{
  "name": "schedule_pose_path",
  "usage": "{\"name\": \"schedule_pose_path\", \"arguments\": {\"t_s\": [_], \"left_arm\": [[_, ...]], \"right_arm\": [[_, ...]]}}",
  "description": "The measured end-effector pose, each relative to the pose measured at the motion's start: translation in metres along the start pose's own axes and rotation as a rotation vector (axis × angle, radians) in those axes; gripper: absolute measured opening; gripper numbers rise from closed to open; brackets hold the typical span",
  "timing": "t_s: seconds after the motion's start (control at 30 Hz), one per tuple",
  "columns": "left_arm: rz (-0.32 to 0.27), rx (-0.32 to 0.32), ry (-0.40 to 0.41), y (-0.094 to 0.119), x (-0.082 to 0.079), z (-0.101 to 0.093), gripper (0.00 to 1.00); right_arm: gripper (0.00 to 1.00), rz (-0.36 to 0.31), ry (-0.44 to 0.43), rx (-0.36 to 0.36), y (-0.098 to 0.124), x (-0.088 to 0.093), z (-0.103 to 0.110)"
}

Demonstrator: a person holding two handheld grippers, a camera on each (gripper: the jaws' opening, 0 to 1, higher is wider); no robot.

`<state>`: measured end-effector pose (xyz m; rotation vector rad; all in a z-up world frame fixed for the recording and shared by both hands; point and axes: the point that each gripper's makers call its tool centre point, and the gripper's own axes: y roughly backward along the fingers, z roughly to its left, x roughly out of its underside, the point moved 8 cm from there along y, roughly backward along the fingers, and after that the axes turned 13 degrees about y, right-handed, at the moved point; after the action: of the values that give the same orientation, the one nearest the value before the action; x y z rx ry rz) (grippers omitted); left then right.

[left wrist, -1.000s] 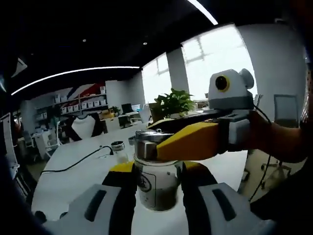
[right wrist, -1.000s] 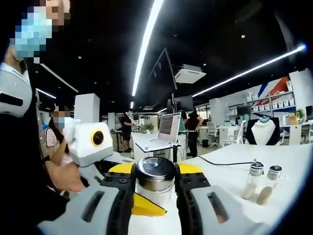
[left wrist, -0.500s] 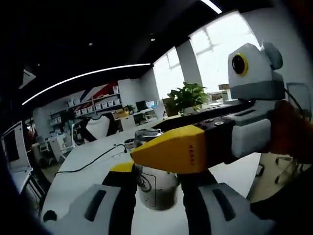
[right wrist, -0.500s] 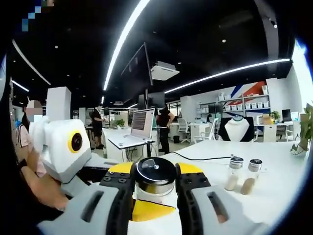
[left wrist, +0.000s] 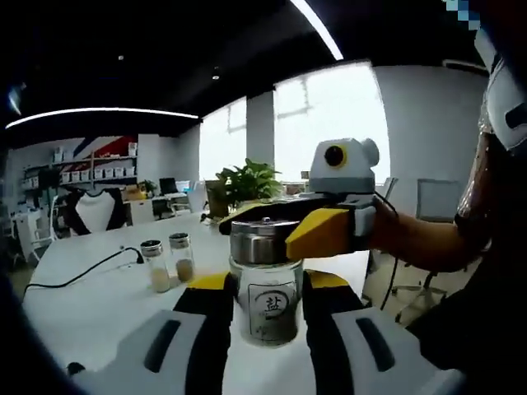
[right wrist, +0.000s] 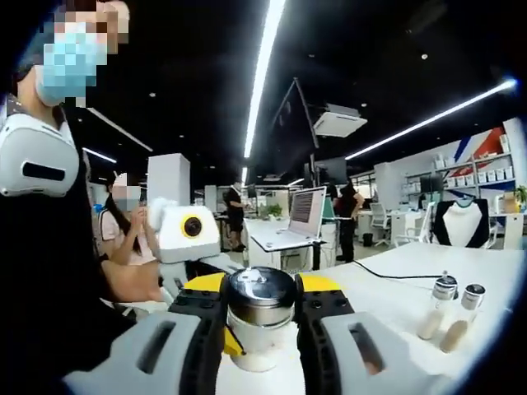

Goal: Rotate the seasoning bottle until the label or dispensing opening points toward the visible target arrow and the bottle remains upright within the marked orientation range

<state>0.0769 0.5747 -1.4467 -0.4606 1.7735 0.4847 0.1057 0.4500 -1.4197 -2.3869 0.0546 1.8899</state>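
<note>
Cable (left wrist: 78,276) trails across the white table (left wrist: 99,313) at the far left of the left gripper view, and two small shaker jars (left wrist: 165,263) stand side by side just right of it. At centre, the seasoning bottle (left wrist: 268,300) stands upright on the table between the jaws of the left gripper (left wrist: 265,317), which press on its glass sides; its white label with a dark character faces the camera. The right gripper (left wrist: 272,239) reaches in from the right and is closed on the bottle's metal cap, with a potted plant (left wrist: 247,181) behind.

In the right gripper view, a person in dark clothes stands at the left, with the left gripper (right wrist: 230,341) low beside them. The right gripper (right wrist: 262,309) is clamped on the cap of the seasoning bottle (right wrist: 261,296) at centre. A laptop (right wrist: 300,218) sits on a desk behind, and the shaker jars (right wrist: 451,311) stand at the right.
</note>
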Motion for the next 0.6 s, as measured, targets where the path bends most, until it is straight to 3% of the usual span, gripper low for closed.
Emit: {"name": "schedule_pose_path", "arguments": {"t_s": [0.1,0.2,0.23,0.37,0.47,0.6], "left_arm": [[0.015,-0.049,-0.060,-0.003,0.000,0.000,0.34],[0.012,-0.125,-0.071,-0.007,0.001,0.001,0.34],[0.015,-0.204,-0.089,-0.007,0.001,0.003,0.34],[0.034,-0.365,-0.142,-0.006,0.004,0.009,0.34],[0.034,-0.447,-0.180,-0.005,0.008,0.011,0.34],[0.024,-0.509,-0.222,-0.001,0.009,0.012,0.34]], "right_arm": [[0.28,0.020,0.014,-0.013,0.002,0.001,-0.005],[0.29,0.056,0.026,0.009,0.001,0.002,-0.006],[0.29,0.084,0.030,0.056,0.000,0.005,-0.009],[0.28,0.141,0.004,0.186,-0.010,0.012,-0.009],[0.29,0.130,-0.074,0.270,-0.018,0.016,-0.008],[0.29,0.095,-0.194,0.324,-0.024,0.020,-0.006]]}}
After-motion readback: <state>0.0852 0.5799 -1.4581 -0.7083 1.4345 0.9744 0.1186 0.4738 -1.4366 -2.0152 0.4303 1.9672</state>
